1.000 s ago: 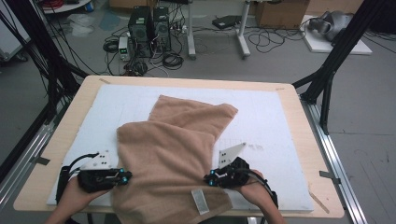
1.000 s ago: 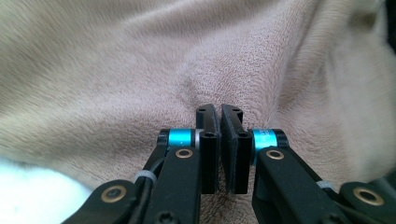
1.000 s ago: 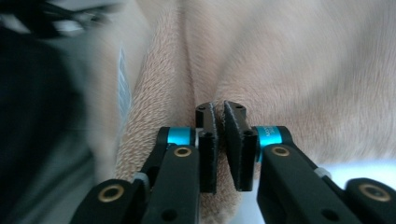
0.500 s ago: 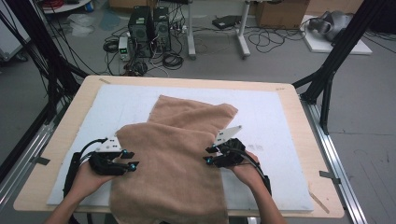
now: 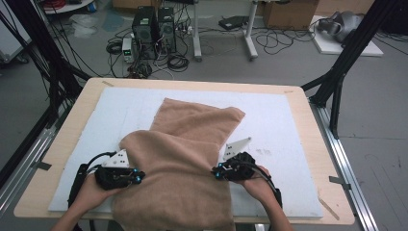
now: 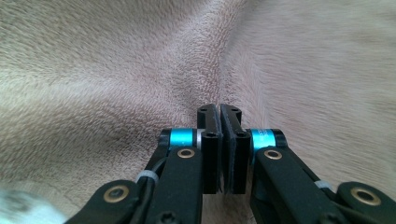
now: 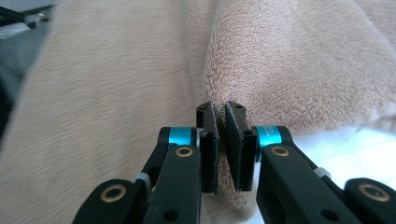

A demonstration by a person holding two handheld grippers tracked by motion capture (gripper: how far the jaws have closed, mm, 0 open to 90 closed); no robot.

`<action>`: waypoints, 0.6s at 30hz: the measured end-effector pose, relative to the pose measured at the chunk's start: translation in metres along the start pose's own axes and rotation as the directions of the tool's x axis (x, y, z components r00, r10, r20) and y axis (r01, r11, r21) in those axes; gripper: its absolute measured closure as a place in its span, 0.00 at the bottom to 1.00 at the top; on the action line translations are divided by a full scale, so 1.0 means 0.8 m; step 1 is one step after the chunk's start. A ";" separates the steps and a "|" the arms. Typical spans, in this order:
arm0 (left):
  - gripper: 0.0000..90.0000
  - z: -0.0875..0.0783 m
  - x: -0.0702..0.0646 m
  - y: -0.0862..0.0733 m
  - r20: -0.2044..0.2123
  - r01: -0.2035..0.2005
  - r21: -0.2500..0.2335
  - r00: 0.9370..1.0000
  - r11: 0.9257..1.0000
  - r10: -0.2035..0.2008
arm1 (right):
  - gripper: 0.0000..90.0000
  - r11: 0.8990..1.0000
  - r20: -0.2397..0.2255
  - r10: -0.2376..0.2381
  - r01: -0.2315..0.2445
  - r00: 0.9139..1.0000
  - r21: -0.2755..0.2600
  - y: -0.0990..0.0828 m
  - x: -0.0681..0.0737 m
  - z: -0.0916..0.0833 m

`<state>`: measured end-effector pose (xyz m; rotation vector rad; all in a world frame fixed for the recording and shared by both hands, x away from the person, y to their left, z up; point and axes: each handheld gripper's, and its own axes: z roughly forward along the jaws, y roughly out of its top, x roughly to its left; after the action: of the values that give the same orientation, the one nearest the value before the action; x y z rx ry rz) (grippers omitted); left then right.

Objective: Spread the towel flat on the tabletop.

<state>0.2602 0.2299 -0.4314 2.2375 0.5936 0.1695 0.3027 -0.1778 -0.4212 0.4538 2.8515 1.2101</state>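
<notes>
1. Covering bench [image 5: 308, 144] mat centre: tan towel [image 5: 183, 163], long axis running away from person, near end hanging over front edge.
2. Flanking towel: left gripper [image 5: 136, 178] on left edge, right gripper [image 5: 217, 174] on right edge, equally near.
3. Fingers [image 6: 209, 140] just closed, pinching towel folds both sides.

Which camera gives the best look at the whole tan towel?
The high view: it shows the tan towel folded over itself on the white mat, its near end hanging past the table edge. The left and right gripper views show only close-up pile pinched between each claw's jaws.
</notes>
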 end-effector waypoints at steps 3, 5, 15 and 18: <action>0.96 -0.010 -0.020 -0.006 0.029 -0.017 -0.017 0.999 1.000 0.017 | 0.94 1.000 -0.016 -0.011 0.011 1.000 -0.010 -0.005 0.016 -0.010; 0.96 -0.020 -0.033 -0.008 0.044 -0.034 -0.034 0.998 0.999 0.035 | 0.94 1.000 -0.060 -0.027 0.026 0.998 -0.011 -0.005 0.031 -0.016; 0.69 -0.033 -0.009 0.014 -0.064 -0.008 -0.091 0.998 0.996 0.002 | 0.76 0.988 0.046 -0.016 0.023 0.999 -0.153 0.019 0.006 -0.042; 0.68 -0.015 0.013 0.016 -0.090 0.037 -0.081 0.995 0.996 -0.044 | 0.75 0.991 0.147 0.047 -0.027 0.988 -0.131 0.028 -0.035 -0.032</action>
<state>0.2700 0.2353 -0.4151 2.1484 0.6697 0.2715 0.3320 -0.1884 -0.3906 0.5692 2.6327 1.2964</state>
